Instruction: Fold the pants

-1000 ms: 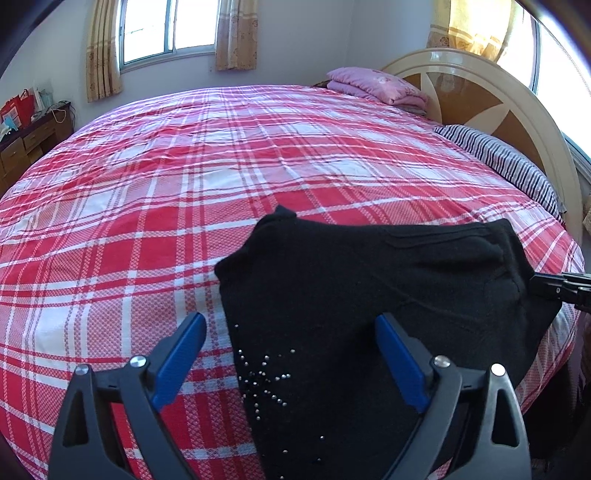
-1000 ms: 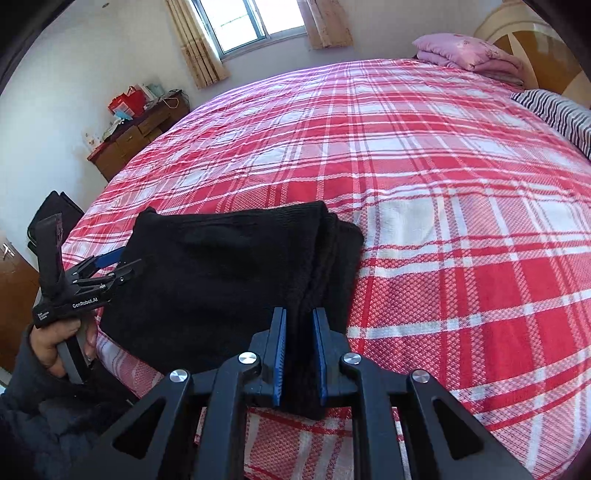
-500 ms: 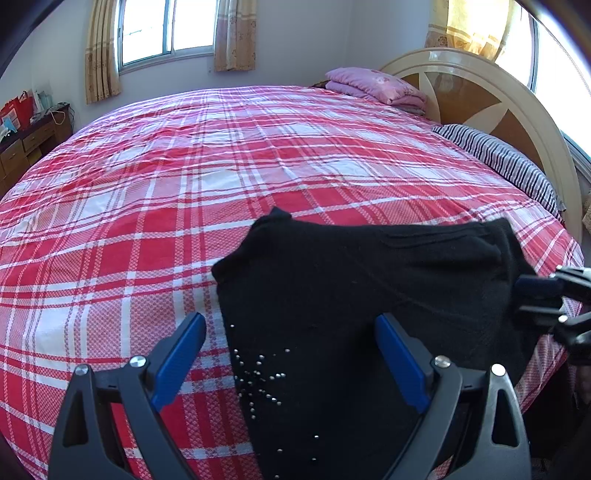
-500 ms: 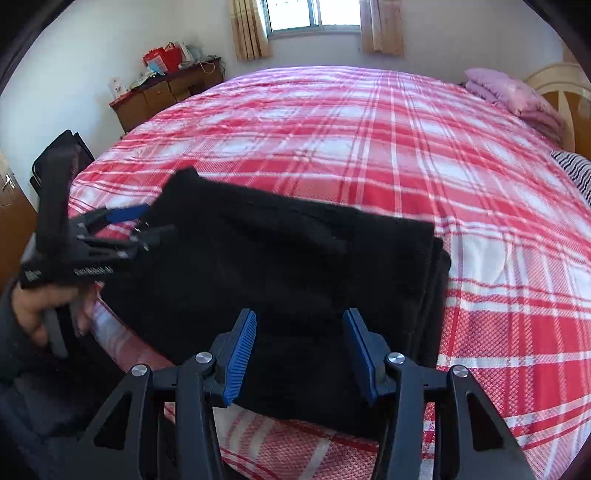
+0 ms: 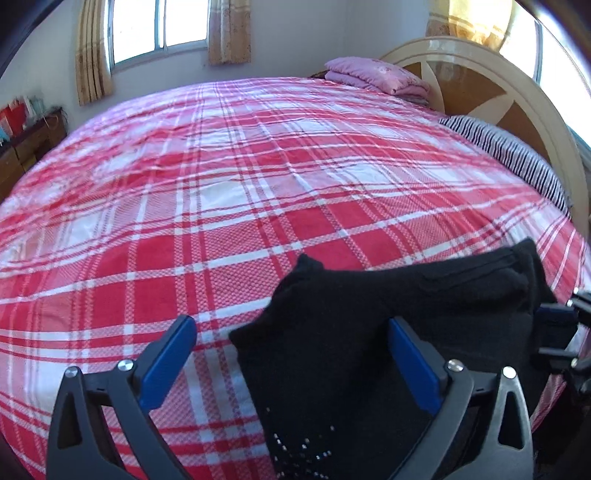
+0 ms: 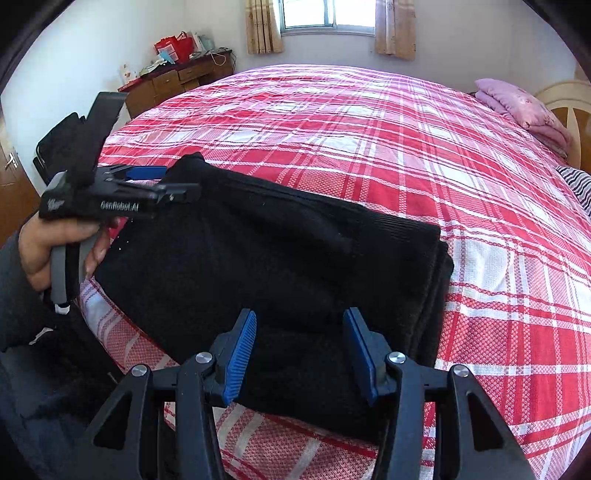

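The bed (image 6: 424,155) has a red checked cover. At its near edge lie the pants (image 6: 258,266), black and folded into a thick pile. The right claw (image 6: 299,350) is half open above them, holding nothing. The left claw (image 5: 291,362) is opening wide, empty too. The pile sits close to the edge, so a bump could push it off or flip the top layer open.

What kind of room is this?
Most likely a home bedroom: a large bed with a headboard, folded bedding by it, and a wooden dresser under a curtained window.
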`<control>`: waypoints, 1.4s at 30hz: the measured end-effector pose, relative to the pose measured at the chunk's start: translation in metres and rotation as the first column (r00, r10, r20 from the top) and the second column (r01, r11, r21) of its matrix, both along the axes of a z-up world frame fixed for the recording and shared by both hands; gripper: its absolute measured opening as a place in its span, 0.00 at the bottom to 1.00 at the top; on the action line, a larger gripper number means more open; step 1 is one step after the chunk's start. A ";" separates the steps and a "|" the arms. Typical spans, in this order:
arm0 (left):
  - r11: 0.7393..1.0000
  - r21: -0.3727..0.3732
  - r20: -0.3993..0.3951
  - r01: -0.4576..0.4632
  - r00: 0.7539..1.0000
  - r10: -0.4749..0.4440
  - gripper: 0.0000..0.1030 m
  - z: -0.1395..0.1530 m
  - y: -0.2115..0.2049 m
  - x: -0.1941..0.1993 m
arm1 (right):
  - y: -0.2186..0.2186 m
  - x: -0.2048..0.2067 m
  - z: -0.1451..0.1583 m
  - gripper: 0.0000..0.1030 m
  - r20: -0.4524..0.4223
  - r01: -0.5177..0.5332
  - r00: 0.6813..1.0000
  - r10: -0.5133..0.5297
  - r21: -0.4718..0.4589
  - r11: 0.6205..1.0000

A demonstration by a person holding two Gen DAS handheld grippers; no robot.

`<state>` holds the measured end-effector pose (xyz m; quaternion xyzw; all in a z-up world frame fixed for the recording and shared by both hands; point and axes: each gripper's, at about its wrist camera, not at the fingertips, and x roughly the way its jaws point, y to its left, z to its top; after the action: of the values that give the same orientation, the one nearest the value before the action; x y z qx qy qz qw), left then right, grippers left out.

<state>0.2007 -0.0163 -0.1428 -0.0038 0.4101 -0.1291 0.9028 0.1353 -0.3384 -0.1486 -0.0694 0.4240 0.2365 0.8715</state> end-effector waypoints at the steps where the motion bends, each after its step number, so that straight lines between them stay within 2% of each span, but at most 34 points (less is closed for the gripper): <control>1: 1.000 -0.020 -0.005 -0.004 1.000 0.004 1.00 0.000 0.002 0.003 | 0.000 0.000 0.000 0.50 0.000 -0.002 1.000 0.002 0.000 1.000; 5: 0.997 -0.067 0.002 -0.050 0.999 0.050 1.00 0.009 0.014 -0.006 | 0.001 -0.001 0.004 0.50 0.014 -0.002 1.000 0.002 -0.004 1.000; 7: 0.996 -0.074 0.021 -0.043 0.999 0.044 1.00 0.016 0.019 -0.022 | 0.004 -0.007 0.013 0.50 0.031 0.019 0.999 -0.019 0.006 1.000; 9: 0.996 -0.089 0.025 -0.011 1.000 0.014 1.00 0.021 0.024 -0.040 | 0.013 -0.016 0.023 0.50 0.063 -0.015 0.998 0.013 0.039 0.999; 11: 0.998 -0.057 0.022 0.019 1.000 -0.017 1.00 0.019 0.023 -0.058 | 0.030 -0.026 0.027 0.52 0.085 -0.092 0.992 0.089 0.036 0.995; 14: 0.997 0.011 -0.021 0.070 0.997 -0.070 1.00 0.001 0.012 -0.075 | 0.054 -0.024 0.002 0.53 -0.010 -0.157 0.987 0.157 -0.008 0.988; 16: 0.995 0.047 -0.034 0.087 0.996 -0.085 1.00 -0.012 0.005 -0.079 | 0.059 -0.022 -0.014 0.54 -0.022 -0.155 0.988 0.154 -0.051 0.987; 17: 0.996 0.046 -0.035 0.081 0.996 -0.080 1.00 -0.016 0.005 -0.079 | 0.060 -0.025 -0.014 0.54 0.000 -0.168 0.986 0.168 -0.061 0.984; 19: 0.998 -0.008 -0.041 0.060 0.997 -0.060 1.00 -0.016 0.011 -0.077 | 0.056 -0.027 -0.005 0.54 -0.001 -0.176 0.984 0.176 -0.049 0.983; 21: 0.998 0.004 -0.029 0.059 0.998 -0.059 1.00 -0.010 0.012 -0.075 | 0.044 -0.028 0.009 0.54 0.010 -0.169 0.986 0.169 0.018 0.985; 23: 0.999 0.006 -0.001 0.042 0.999 -0.042 1.00 -0.004 0.013 -0.073 | 0.023 -0.026 0.024 0.54 0.061 -0.118 0.992 0.114 0.071 0.990; 25: 0.999 -0.023 0.003 0.036 0.999 -0.036 1.00 -0.002 0.014 -0.068 | 0.001 -0.017 0.031 0.54 0.063 -0.036 0.998 0.030 0.110 0.993; 27: 0.999 -0.036 0.000 0.021 1.000 -0.021 1.00 -0.005 0.012 -0.062 | -0.029 0.000 0.032 0.54 0.015 0.092 0.995 -0.095 0.172 0.981; 30: 0.997 -0.071 -0.011 0.014 1.000 -0.015 1.00 -0.009 0.011 -0.057 | -0.056 0.012 0.023 0.54 -0.035 0.207 0.978 -0.204 0.178 0.962; 35: 0.996 -0.087 -0.019 0.019 1.000 -0.020 1.00 -0.014 0.011 -0.054 | -0.071 0.027 0.000 0.54 -0.113 0.253 0.965 -0.235 0.189 0.949; 42: 0.994 -0.106 0.003 0.032 0.999 -0.032 1.00 -0.015 0.010 -0.048 | -0.086 0.035 -0.006 0.55 -0.134 0.252 0.965 -0.225 0.246 0.936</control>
<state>0.1523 -0.0065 -0.1574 -0.0450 0.4018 -0.1654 0.8995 0.1701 -0.4241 -0.1548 0.1105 0.4393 0.1860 0.8719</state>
